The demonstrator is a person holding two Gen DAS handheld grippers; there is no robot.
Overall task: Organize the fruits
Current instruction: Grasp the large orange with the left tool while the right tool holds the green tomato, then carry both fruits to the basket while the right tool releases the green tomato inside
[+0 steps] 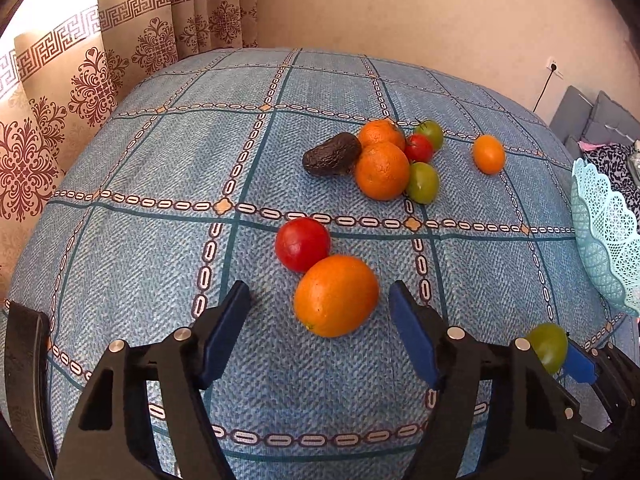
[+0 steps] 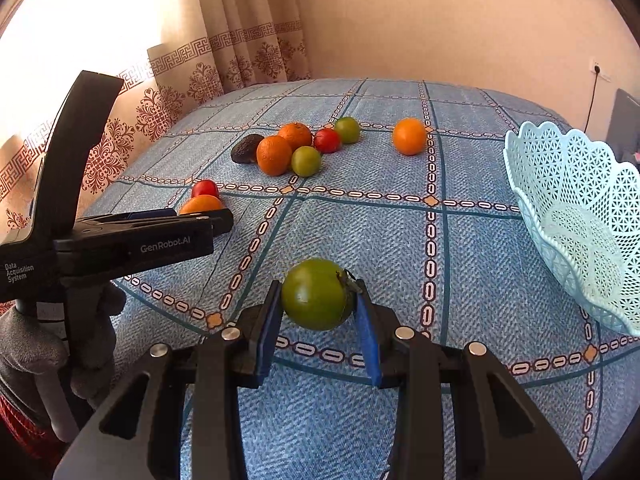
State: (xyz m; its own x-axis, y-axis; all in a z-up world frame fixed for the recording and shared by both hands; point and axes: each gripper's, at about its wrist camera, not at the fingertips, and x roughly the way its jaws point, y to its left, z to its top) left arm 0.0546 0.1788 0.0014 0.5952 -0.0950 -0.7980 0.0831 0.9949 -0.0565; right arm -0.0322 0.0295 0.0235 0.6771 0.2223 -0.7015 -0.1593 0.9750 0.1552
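Your right gripper pinches a smooth, glossy green tomato between its flat blue pads, the dark stem stub turned toward the right pad, held above the woven blue tablecloth with its chain-link grid. Your left gripper is spread wide, its pads on either side of a dimpled, oval orange that lies on the cloth touching a shiny round red tomato. Farther back sits a cluster: a wrinkled dark avocado, two pebbly oranges, a small red tomato and two green ones, with one lone orange apart to the right. The pale blue lattice plastic basket with its scalloped rim stands at your right.
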